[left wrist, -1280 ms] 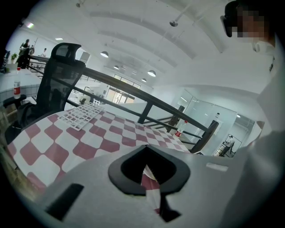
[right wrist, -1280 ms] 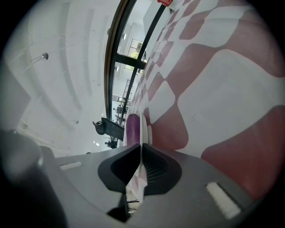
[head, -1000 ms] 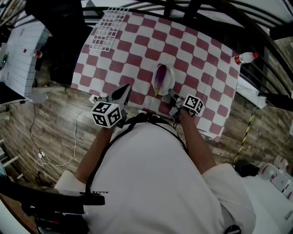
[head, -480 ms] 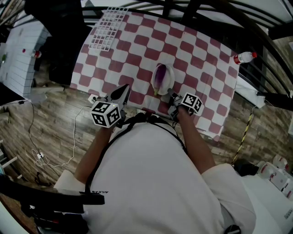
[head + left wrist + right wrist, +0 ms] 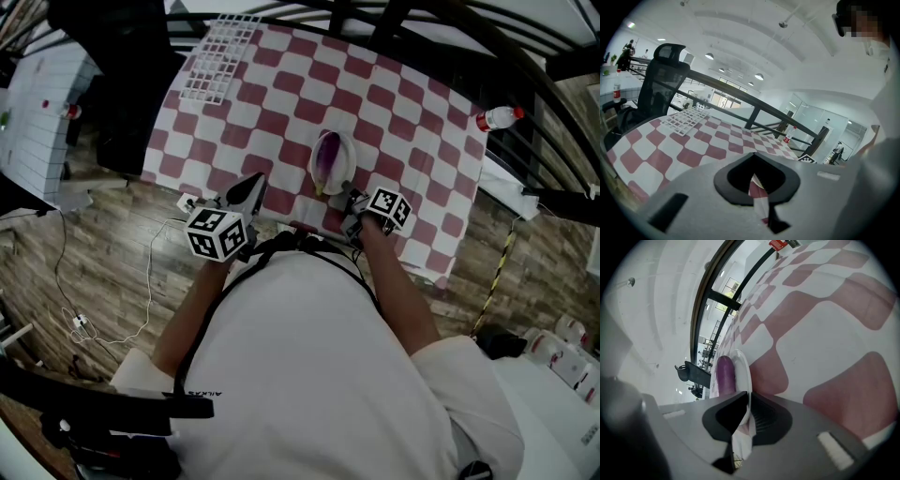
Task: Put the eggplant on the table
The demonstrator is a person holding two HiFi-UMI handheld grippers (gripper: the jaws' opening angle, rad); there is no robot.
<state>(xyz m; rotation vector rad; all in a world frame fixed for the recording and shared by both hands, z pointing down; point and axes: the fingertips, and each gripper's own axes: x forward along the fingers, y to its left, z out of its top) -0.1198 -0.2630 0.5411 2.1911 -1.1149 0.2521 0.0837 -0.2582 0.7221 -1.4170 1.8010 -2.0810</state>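
The eggplant [image 5: 328,155] lies lengthwise in the white plate [image 5: 349,161], purple end away from the person. The plate sits near the front of the checkered table [image 5: 403,112], so the eggplant has not reached the cloth yet.

Right at the plate's near edge is the right claw [image 5: 345,199]. Its own view shows the jaws pressed onto the plate's white rim, with the eggplant just beyond. That looks like a grip on the plate itself, not on the vegetable.

The left claw [image 5: 251,187] hangs at the table's front edge, well apart from the plate. Its jaws are pressed together with nothing between them, only cloth showing past the tips.

Further out are a white grid rack [image 5: 220,56] at the far left corner and a bottle [image 5: 497,119] off the right side.

By my reckoning this is early going. The plate is gripped, but getting the eggplant off it and down on the table is all left to do.
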